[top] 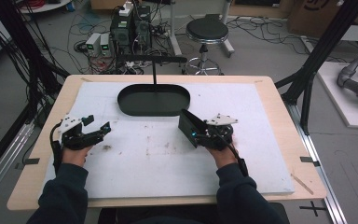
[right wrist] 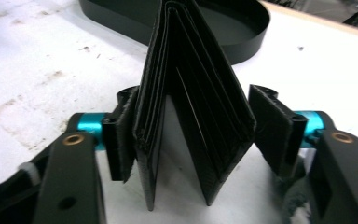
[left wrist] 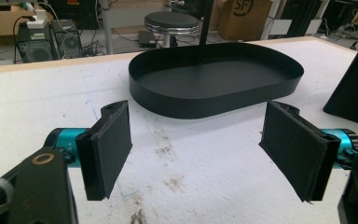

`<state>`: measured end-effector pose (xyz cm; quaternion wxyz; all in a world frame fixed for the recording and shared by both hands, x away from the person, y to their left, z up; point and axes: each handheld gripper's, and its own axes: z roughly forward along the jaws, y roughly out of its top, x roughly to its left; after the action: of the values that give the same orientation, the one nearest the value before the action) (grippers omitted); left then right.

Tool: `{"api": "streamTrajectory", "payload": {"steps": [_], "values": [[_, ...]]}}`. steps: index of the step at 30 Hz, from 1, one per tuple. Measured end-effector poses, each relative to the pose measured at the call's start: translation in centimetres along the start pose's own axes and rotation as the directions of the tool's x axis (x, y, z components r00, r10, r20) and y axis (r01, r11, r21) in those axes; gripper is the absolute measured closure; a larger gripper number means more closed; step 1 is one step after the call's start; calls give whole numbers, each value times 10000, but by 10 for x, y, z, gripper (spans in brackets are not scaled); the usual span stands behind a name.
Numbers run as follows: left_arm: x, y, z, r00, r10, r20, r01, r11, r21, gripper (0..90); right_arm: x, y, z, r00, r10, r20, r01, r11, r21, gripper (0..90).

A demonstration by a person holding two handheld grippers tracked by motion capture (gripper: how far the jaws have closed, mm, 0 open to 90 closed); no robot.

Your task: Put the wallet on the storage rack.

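A black wallet (top: 189, 127) stands on its edges like a tent on the white mat, right of centre. In the right gripper view the wallet (right wrist: 186, 93) sits between the jaws of my right gripper (right wrist: 196, 126), card slots facing the camera. One pad lies against its left flap, the other stands just beside its right flap, and I see no squeeze. From above, the right gripper (top: 193, 133) reaches the wallet from the near side. My left gripper (top: 98, 123) rests at the mat's left, and its jaws (left wrist: 198, 149) stand wide apart over bare mat.
A black oval tray (top: 121, 100) with a low wall (left wrist: 191, 100) lies at the mat's far middle, just beyond the wallet (left wrist: 354, 88). A thin black post (top: 154, 70) rises at its far rim. Brown stains mark the white mat (top: 158, 149).
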<state>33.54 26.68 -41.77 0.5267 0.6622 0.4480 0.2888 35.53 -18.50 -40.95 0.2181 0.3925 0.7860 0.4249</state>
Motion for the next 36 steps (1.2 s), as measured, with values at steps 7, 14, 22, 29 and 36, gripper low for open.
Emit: {"api": "streamTrajectory", "payload": {"steps": [7,14,22,29,36], "values": [[0,0,0,10000,16,-19,-16,10000,21,241,-2,2,1,9968,-615,-516,614,9981,-48,774],[-1,0,-1,10000,54,-48,-54,10000,46,241,-7,19,-5,9928,-785,-902,741,9959,-514,781],[0,0,-1,10000,20,-20,-20,10000,33,241,-18,70,0,9884,-841,-1262,700,9912,-1126,782],[0,0,-2,10000,-1,-24,1,10000,-2,241,-25,106,37,9871,-1047,-1214,921,9902,-1052,783],[1,0,-1,10000,-36,28,36,10000,15,241,-29,117,78,9905,-1087,-837,1031,9923,-683,783]]}}
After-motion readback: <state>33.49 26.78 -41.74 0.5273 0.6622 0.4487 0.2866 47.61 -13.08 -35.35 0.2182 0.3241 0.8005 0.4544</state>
